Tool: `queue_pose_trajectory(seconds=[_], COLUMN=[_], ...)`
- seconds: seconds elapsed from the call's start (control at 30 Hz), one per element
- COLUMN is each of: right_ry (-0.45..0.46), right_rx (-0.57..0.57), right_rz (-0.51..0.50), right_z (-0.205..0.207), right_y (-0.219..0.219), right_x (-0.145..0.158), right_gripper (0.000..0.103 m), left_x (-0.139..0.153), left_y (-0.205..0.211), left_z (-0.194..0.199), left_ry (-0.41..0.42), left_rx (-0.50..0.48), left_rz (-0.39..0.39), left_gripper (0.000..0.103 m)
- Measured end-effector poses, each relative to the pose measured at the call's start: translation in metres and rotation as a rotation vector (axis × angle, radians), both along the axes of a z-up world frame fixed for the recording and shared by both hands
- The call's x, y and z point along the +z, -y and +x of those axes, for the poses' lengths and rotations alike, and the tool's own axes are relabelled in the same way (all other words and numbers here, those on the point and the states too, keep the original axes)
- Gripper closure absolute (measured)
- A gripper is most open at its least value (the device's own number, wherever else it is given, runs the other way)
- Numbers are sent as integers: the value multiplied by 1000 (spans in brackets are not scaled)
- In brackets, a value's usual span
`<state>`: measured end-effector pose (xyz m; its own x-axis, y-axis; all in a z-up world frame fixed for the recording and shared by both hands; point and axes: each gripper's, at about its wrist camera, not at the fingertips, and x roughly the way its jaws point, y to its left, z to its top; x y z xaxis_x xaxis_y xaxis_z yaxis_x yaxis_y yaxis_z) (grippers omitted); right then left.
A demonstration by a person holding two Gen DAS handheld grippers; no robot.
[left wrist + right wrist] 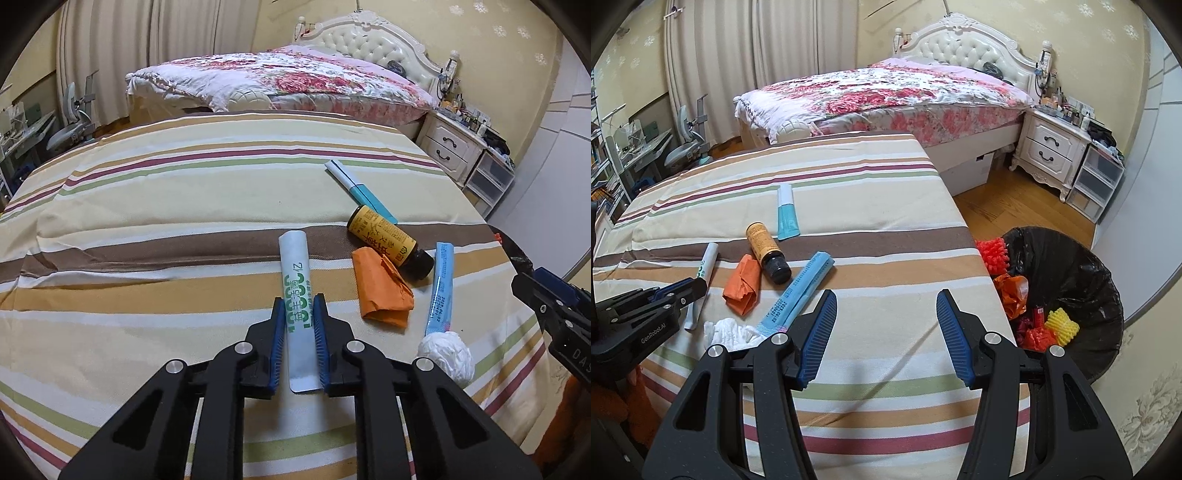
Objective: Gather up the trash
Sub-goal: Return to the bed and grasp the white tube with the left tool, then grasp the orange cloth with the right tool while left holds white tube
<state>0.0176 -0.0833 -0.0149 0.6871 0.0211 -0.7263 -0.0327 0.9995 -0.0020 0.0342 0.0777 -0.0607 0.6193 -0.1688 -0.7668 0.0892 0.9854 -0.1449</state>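
One striped table (849, 184) carries six trash items; one black-lined bin (1071, 258) stands just off its right edge. The right gripper (886, 314) gapes wide over bare cloth near that edge. The left gripper (299, 310) is clamped on the white tube (295, 266), green-lettered, lying flat at the cluster's left end.
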Motion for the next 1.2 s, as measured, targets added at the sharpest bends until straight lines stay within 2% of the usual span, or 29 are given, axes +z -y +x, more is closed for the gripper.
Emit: queue_pose_trajectory(seconds=[0.23, 0.53, 0.93, 1.0, 1.1, 1.2], right_ry=[-1, -21, -84, -105, -120, -117], right_rx=[54, 164, 268, 281, 289, 285], right_rz=[1, 4, -30, -45, -45, -44], right_z=[3, 11, 26, 29, 30, 29], right_y=[-20, -62, -106, -111, -113, -113], right_x=[3, 2, -18, -25, -33, -33], right_gripper=[48, 48, 48, 52, 65, 67], left_x=[7, 12, 14, 13, 11, 9], left_y=[-18, -35, -63, -64, -64, -63], left_z=[-12, -19, -22, -21, -21, -22], left_ry=[53, 82, 106, 102, 101, 98], left_rx=[44, 83, 151, 154, 150, 145], left_rz=[43, 59, 75, 71, 66, 65], left_gripper=[86, 86, 86, 86, 86, 86])
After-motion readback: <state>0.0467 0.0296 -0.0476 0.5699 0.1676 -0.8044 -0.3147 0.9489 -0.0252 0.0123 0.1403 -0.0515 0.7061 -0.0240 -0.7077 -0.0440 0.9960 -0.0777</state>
